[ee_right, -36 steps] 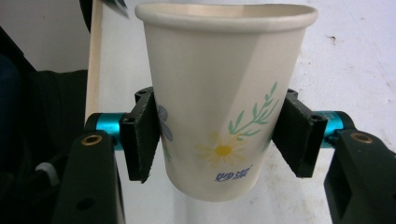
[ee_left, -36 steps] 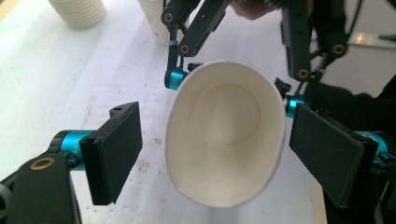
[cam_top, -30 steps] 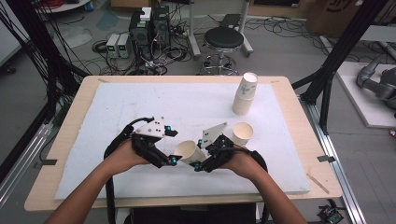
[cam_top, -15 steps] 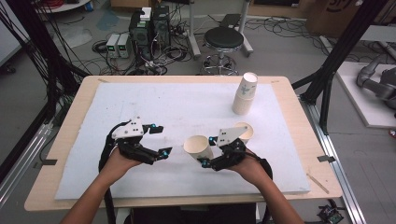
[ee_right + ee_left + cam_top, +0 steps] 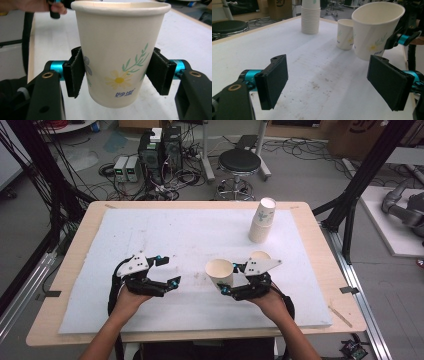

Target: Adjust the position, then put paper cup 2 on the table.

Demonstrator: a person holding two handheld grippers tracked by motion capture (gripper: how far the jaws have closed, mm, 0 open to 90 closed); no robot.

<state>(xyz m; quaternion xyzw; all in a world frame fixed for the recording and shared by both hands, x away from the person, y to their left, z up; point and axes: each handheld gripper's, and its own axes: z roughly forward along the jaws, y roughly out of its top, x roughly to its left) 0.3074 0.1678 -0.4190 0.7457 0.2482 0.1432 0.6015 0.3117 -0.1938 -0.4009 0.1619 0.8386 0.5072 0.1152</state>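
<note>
Lying over most of the table (image 5: 75,270), the white mat (image 5: 175,235) leaves a bare wooden margin on every side. At the left, the left gripper (image 5: 167,270) sits low over the near part of the mat, its jaws wide apart with nothing between them; the mat to its left and beyond it is open up to the far edge. In the left gripper view the mat between its pads (image 5: 275,81) shows only faint stains. Between the two grippers lies a stretch of bare mat. To the right, the right gripper (image 5: 234,280) holds the cup (image 5: 220,272), pads (image 5: 76,75) pressed on opposite sides of its lower wall. The cup stands near the middle of the mat's near half, long axis close to upright, mouth up; in the right gripper view its base looks clear of the mat. Just behind the right gripper stands a second cup (image 5: 260,255), upright. Farther back, near the far right corner, rises a stack of cups (image 5: 263,220), mouths down
</note>
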